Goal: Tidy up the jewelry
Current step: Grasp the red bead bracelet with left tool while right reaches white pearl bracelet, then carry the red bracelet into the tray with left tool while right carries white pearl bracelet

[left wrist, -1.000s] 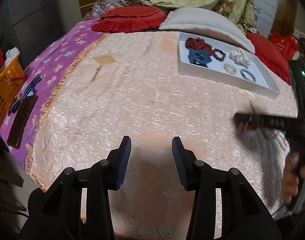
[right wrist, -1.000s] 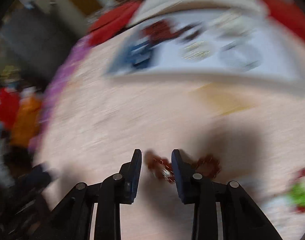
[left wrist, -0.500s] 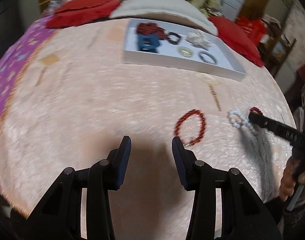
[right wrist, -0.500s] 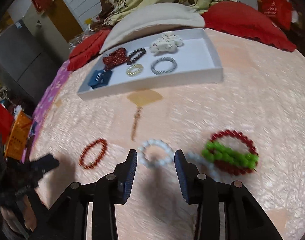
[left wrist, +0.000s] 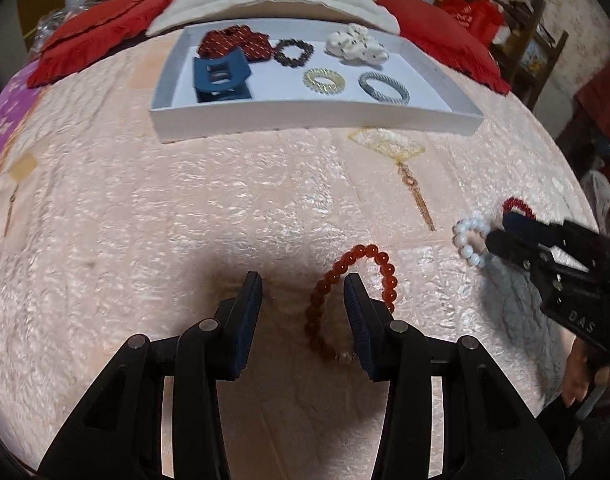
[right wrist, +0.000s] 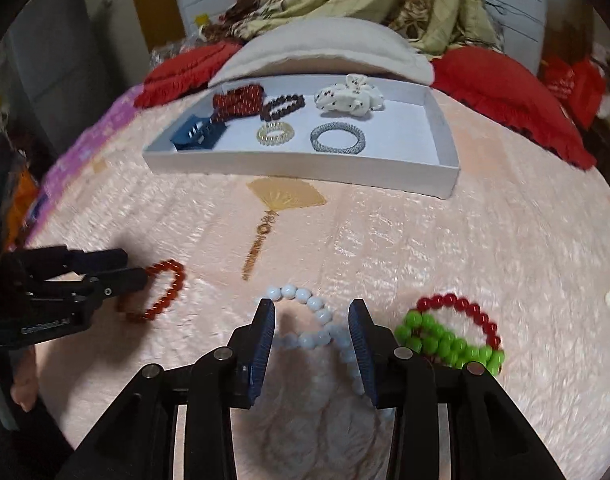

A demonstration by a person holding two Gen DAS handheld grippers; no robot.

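Currently your left gripper (left wrist: 303,292) stands released, its right finger inside the loop of the orange-red bead bracelet (left wrist: 347,304) lying on the pink bedspread (left wrist: 145,220). Your right gripper (right wrist: 311,322) is likewise spread apart over the white bead bracelet (right wrist: 317,328), gripping nothing. Just beside it lies a red-and-green bracelet (right wrist: 453,336). Beyond, the white tray (right wrist: 305,168) holds other pieces
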